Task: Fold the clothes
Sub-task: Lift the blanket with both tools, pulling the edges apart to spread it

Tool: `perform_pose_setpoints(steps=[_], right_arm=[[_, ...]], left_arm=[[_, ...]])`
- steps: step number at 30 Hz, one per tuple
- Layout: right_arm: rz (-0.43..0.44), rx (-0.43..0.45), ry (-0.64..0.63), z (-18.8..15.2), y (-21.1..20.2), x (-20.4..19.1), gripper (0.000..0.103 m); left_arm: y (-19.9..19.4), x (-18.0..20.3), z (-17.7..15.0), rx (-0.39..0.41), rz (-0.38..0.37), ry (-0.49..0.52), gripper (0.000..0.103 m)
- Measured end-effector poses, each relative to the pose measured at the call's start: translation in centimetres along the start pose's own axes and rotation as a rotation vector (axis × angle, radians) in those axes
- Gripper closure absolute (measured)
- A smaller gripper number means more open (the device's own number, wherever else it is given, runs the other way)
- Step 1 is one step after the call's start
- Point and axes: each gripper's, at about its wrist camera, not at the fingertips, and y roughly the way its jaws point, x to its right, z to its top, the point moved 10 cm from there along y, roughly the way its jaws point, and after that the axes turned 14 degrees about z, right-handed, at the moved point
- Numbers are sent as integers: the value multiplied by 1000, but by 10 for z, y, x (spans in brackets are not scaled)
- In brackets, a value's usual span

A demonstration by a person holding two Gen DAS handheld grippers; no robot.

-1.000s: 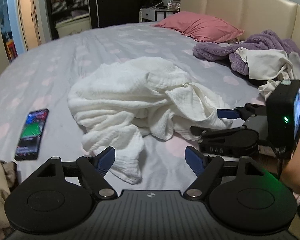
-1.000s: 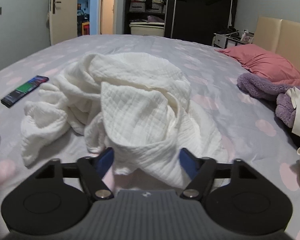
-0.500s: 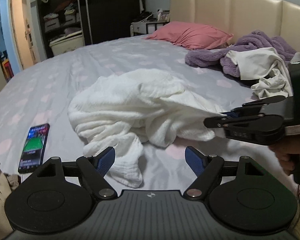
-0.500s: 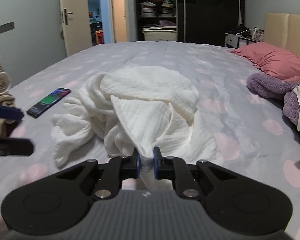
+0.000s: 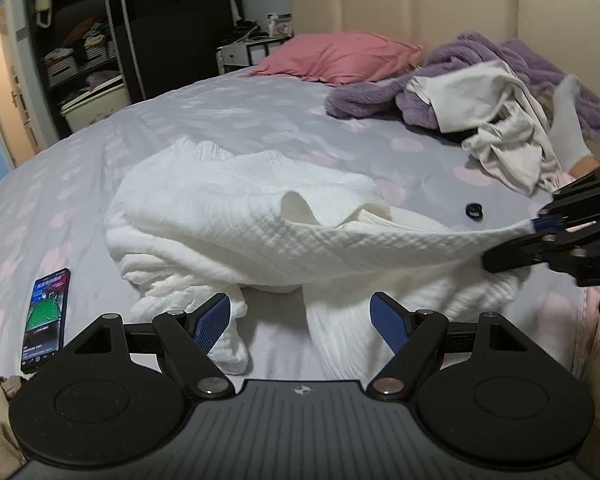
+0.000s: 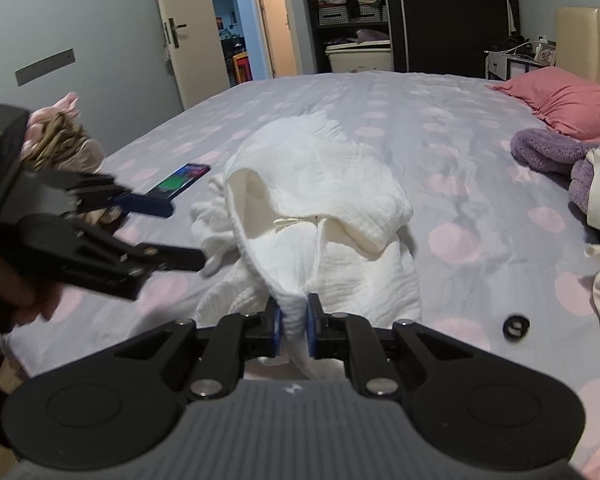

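Right wrist view shows the white garment bunched mid-bed, one edge pinched thinly by the right gripper, so it may slip free while the left gripper, jaws spread and empty, hovers beside it.

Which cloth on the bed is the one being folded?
Find the grey bed with pink spots. At its middle lies a crumpled white waffle-textured cloth, one end pinched in the right gripper. It is apart from the purple blanket and the smooth cream garments heaped by the headboard.
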Motion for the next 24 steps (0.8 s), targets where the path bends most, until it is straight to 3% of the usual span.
perform_pose_setpoints(steps=[10, 19, 24], right_arm=[[18, -38, 8, -35, -4, -5, 89], [18, -16, 34, -36, -4, -1, 89], [12, -13, 35, -36, -6, -1, 88]], left_arm=[[7, 22, -3, 88, -13, 173, 26], [33, 40, -17, 137, 51, 419, 30], [42, 47, -20, 179, 87, 503, 33]])
